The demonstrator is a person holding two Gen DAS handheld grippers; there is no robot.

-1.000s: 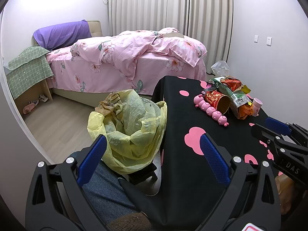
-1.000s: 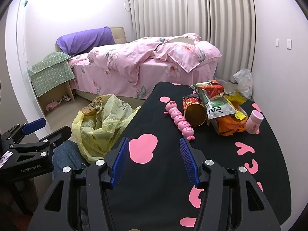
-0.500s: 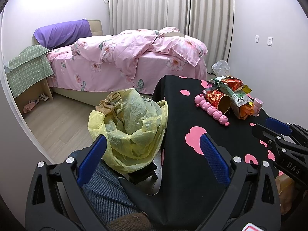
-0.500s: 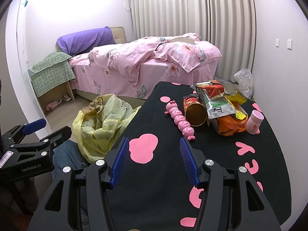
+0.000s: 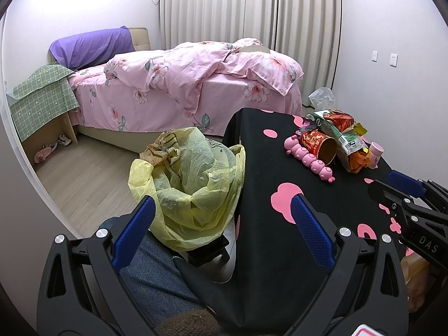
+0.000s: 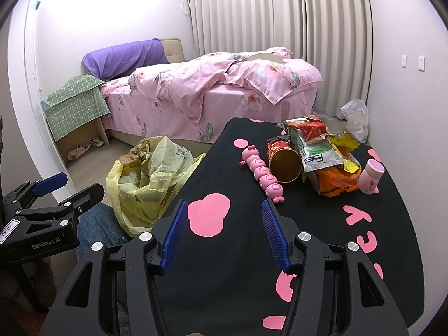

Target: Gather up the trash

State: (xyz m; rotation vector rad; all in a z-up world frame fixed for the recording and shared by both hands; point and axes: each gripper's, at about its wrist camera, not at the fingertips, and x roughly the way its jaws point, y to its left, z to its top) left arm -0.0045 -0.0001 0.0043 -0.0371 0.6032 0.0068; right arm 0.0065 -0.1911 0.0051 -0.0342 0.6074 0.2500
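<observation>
A pile of trash lies at the far right of the black table [image 6: 224, 252]: a red paper tube [image 6: 281, 159], a green and white wrapper [image 6: 316, 151], an orange bag [image 6: 336, 180] and yellow scraps [image 6: 343, 140]. The pile also shows in the left wrist view [image 5: 333, 137]. A yellow trash bag [image 5: 193, 184] stands open left of the table, also in the right wrist view [image 6: 148, 184]. My left gripper [image 5: 221, 215] is open and empty, low between bag and table. My right gripper [image 6: 224, 218] is open and empty over the near table.
A pink caterpillar toy [image 6: 261, 173] and a small pink bottle [image 6: 371, 176] lie beside the trash. A pink bed [image 6: 218, 89] stands behind. A clear plastic bag [image 6: 355, 119] sits on the floor by the curtain. My knee in jeans [image 5: 156, 274] is below the left gripper.
</observation>
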